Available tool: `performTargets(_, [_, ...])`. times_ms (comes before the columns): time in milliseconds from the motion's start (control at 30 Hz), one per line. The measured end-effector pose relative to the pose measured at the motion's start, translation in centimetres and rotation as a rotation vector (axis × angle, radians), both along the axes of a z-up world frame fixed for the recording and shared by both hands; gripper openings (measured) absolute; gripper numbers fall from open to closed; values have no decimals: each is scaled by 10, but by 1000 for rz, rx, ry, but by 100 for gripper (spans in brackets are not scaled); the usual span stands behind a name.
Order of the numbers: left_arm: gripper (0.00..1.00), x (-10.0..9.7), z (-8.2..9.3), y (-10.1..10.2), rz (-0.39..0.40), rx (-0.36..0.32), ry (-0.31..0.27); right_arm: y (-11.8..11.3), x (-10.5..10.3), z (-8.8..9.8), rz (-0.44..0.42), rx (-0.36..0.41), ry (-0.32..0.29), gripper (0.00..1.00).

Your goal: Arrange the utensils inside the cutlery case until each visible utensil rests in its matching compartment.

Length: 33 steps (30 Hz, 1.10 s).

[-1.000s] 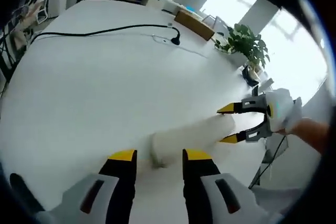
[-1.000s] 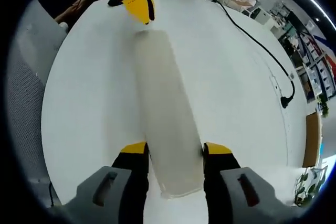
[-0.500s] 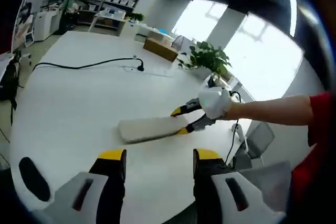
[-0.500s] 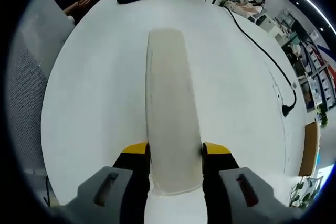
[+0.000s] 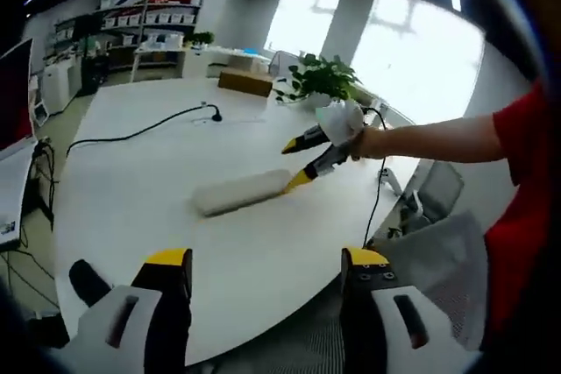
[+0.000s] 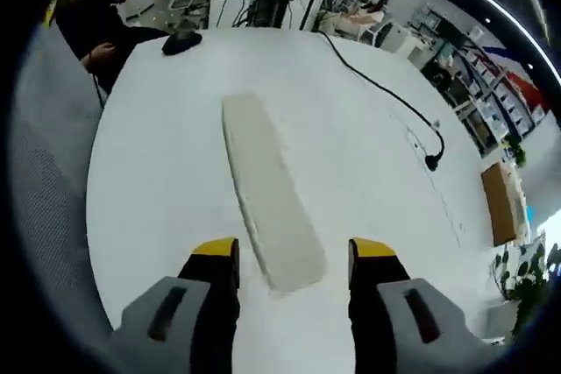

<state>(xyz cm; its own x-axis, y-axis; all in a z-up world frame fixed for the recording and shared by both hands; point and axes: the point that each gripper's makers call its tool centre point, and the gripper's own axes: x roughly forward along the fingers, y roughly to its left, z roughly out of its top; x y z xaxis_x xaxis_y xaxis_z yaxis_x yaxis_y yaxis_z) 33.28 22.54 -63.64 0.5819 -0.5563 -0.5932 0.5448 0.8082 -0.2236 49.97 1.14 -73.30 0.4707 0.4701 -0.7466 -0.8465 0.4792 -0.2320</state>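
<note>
Long pale frosted plastic cutlery case (image 6: 267, 208), closed, mid-table toward the near edge; looks light, stiff, slippery; best gripped across its narrow end. Right gripper (image 6: 293, 256) spread, astride that end; left gripper (image 5: 266, 262) spread, empty

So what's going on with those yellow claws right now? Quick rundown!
Left gripper open, nothing between its jaws. Right gripper open at the near end of the long pale case, not clamping it. Black cable lies clear.

Strong daylight comes through the large windows (image 5: 412, 67) in the left gripper view, and they are overexposed to plain white. The white table (image 6: 351, 172) is bright and evenly lit, with only soft, weak shadows. Straight lines bend near the edges, and both views look slightly blurred.
</note>
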Motion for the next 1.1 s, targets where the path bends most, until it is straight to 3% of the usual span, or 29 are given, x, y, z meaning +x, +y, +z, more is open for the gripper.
performTargets(100, [73, -5, 13, 9, 34, -42, -43, -12, -18, 20, -138, 96, 20, 49])
performTargets(167, [77, -5, 21, 16, 62, -59, -75, -18, -33, 41, -223, 212, 9, 50])
performTargets(200, [80, -6, 26, 20, 78, -69, -89, -25, -39, 53, -269, 270, -8, 50])
performTargets(300, [87, -6, 37, 30, 119, -79, -126, -41, -58, 75, -315, 296, -64, 49])
performTargets(400, [94, -8, 50, 33, 124, -75, -179, -54, -87, 115, -397, 407, -116, 52])
performTargets(567, [100, -18, 70, 33, 137, -81, -242, -58, -133, 185, -396, 499, -287, 61])
performTargets(667, [100, -25, 78, 30, 136, -83, -267, -62, -154, 203, -395, 518, -336, 65])
performTargets(700, [100, -28, 79, 29, 144, -81, -277, -64, -171, 214, -409, 556, -352, 67])
performTargets(800, [100, -33, 77, 25, 154, -93, -265, -61, -194, 223, -432, 641, -345, 75])
performTargets(900, [100, -37, 77, 20, 130, -64, -289, -59, -208, 213, -433, 593, -349, 78])
performTargets(1100, [100, -39, 76, 25, 118, -51, -283, -66, -208, 197, -485, 516, -357, 73])
